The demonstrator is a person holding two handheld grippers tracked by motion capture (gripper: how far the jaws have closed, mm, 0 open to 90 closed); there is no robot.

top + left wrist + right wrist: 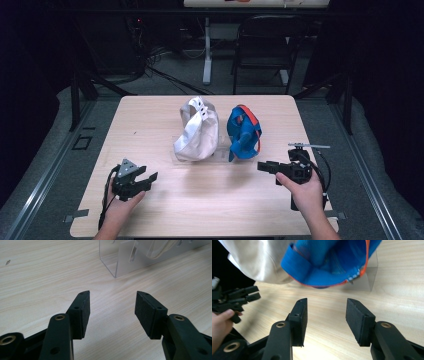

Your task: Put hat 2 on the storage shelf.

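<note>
A white cap (197, 130) and a blue cap with orange trim (243, 132) hang side by side on a clear plastic stand (117, 262) at the middle of the wooden table (150, 115). My left gripper (150, 178) rests near the front left, pointing right toward the stand; its jaws (112, 293) stand open over bare wood. My right gripper (261, 166) is at the front right, pointing left, just below the blue cap (329, 262). Its jaws (326, 301) stand open with nothing between them, a short way from the cap's brim.
In the right gripper view the left gripper (242, 297) and the hand holding it (220, 322) sit at the left edge, below the white cap (257, 257). Behind the table stand a dark folding chair (265, 45) and a white post (207, 50), with cables on the floor.
</note>
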